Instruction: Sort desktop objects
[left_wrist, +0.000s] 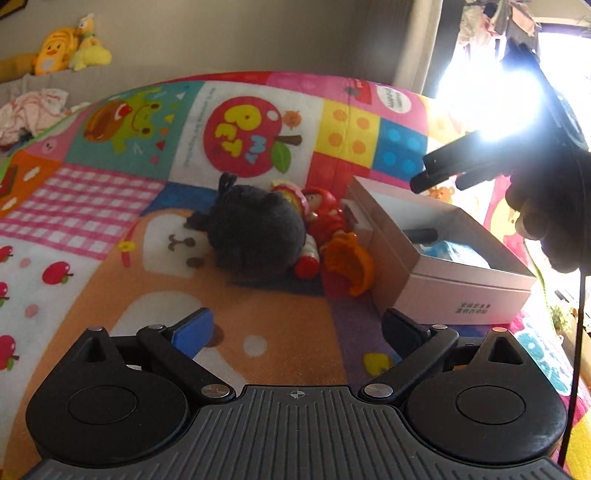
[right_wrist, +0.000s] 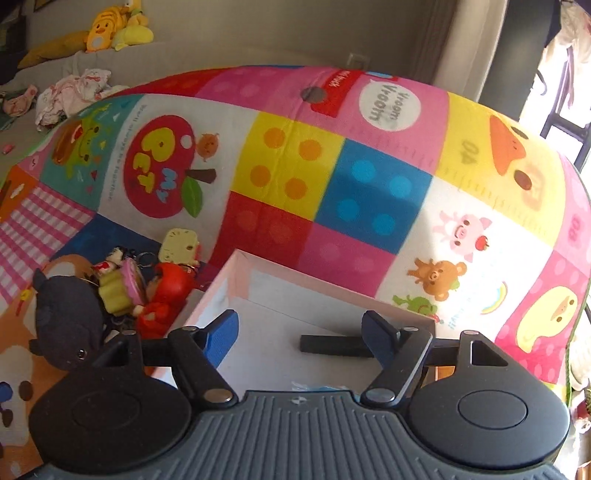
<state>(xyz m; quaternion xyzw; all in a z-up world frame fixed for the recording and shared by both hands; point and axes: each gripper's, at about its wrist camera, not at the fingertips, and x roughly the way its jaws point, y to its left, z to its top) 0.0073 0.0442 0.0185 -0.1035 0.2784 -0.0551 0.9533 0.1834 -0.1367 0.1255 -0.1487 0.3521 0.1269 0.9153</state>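
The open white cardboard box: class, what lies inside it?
Inside the white cardboard box lie a black bar and something light blue; the rest is hidden.

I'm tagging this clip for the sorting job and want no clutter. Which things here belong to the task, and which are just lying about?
Belongs to the job:
- white box, open
- black bar in the box
- dark plush toy
- red-hooded doll
- orange toy
- cream keychain charm
- left gripper and right gripper, both empty

Just lying about:
- yellow plush toys
- crumpled clothes
- patterned mat
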